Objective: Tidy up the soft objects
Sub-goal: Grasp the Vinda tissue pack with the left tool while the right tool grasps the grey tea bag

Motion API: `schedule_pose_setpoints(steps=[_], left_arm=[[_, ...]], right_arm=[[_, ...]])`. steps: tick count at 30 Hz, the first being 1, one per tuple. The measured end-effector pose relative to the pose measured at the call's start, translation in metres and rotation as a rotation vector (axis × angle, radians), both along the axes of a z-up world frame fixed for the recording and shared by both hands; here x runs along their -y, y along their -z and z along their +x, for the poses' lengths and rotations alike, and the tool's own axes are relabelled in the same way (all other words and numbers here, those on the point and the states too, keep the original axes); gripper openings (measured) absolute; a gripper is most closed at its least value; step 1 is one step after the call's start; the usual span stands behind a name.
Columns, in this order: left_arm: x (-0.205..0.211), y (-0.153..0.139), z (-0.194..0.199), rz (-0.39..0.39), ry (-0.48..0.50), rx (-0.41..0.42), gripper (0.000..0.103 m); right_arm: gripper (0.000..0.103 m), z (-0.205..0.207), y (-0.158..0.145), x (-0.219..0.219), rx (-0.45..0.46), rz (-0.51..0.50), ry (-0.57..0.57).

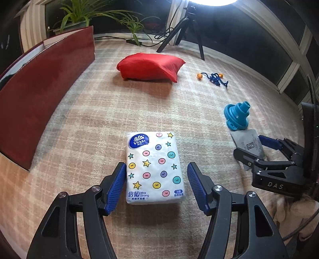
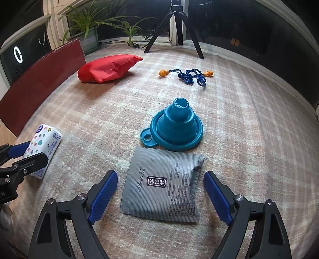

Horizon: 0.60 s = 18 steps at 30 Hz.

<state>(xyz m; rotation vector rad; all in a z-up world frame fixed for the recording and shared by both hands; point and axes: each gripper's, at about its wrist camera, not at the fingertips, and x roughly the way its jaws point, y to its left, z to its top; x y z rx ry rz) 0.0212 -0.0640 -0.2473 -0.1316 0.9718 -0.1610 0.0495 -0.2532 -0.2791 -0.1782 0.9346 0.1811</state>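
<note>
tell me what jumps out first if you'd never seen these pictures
The red pillow far back on the checked blanket catches the eye first. Next comes the star-patterned tissue pack, lying between the open blue pads of the left hand-held gripper. In the right wrist view, a grey tea pouch lies flat between the open right hand-held gripper, with a teal collapsible funnel just beyond it.

The surface is covered by a pale plaid cloth; a dark red board is stood along its left edge; potted green plants are set behind it; a black tripod is placed at the far side; dark windows in white frames are seen at right; a bright lamp is lit overhead.
</note>
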Motion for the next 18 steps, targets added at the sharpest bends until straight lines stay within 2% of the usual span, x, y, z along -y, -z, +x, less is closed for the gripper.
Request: schedule_pose_setpoints(steps=[11,15,18], left_arm=[[-0.011,0.005,0.004,0.021,-0.036,0.005,0.062],[-0.010,0.006,0.005,0.007,-0.038,0.017,0.068],[-0.006,0.007,0.004,0.037,-0.028,0.030,0.068]], right_arm=[[0.087,0.007,-0.001,0.020,-0.004,0.012,0.039],[0.087,0.000,0.000,0.009,-0.003,-0.014,-0.011],[0.087,0.001,0.000,0.011,-0.014,-0.008,-0.016]])
